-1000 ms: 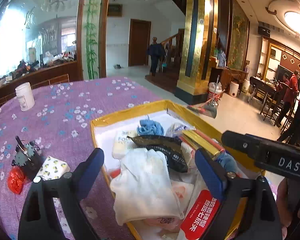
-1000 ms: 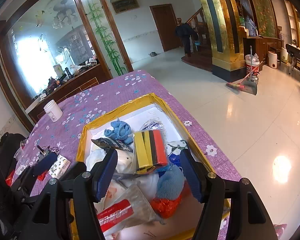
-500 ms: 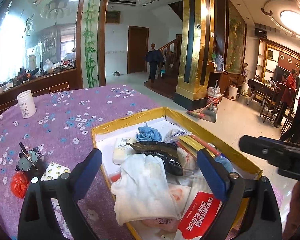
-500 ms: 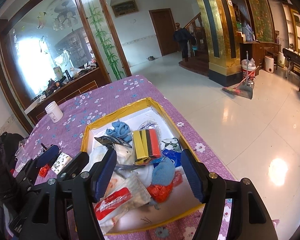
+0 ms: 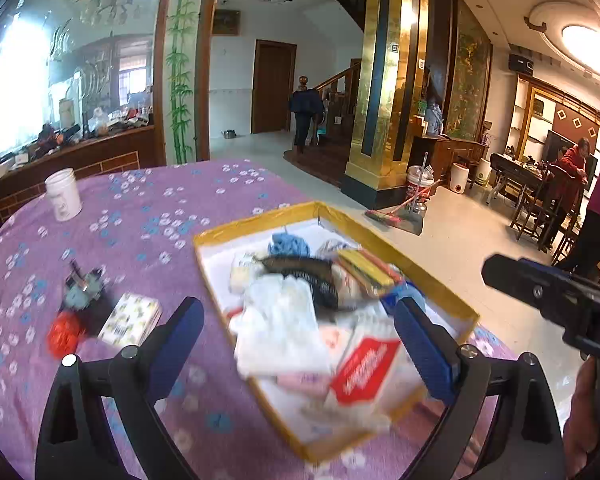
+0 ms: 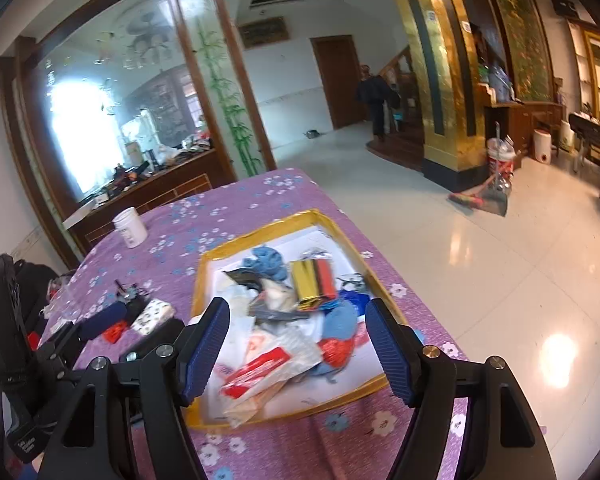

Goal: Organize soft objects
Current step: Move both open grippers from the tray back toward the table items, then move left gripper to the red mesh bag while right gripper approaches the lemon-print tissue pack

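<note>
A yellow-rimmed box (image 5: 260, 216) (image 6: 260, 232) on the purple flowered tablecloth holds a pile of soft things. Among them are a white cloth (image 5: 280, 320), a blue knitted ball (image 5: 288, 244) (image 6: 266, 262), a yellow-and-red packet (image 6: 314, 280), a red-and-white packet (image 5: 364, 368) (image 6: 256, 372), a blue puff (image 6: 340, 320) and a red mesh bundle (image 6: 336, 350). My left gripper (image 5: 296, 316) hangs open above the box's near end, empty. My right gripper (image 6: 298, 312) hovers above the box too; its jaws are opening with nothing gripped.
A white jar (image 5: 63, 196) stands at the table's far left. A patterned tissue pack (image 5: 130, 320), a red bundle (image 5: 62, 336) and a dark clip (image 5: 82, 286) lie left of the box. The table's edge runs just right of the box, above tiled floor.
Both grippers have drawn back and upward from the box, so it looks smaller and more tablecloth shows in front. Nothing was picked up.
</note>
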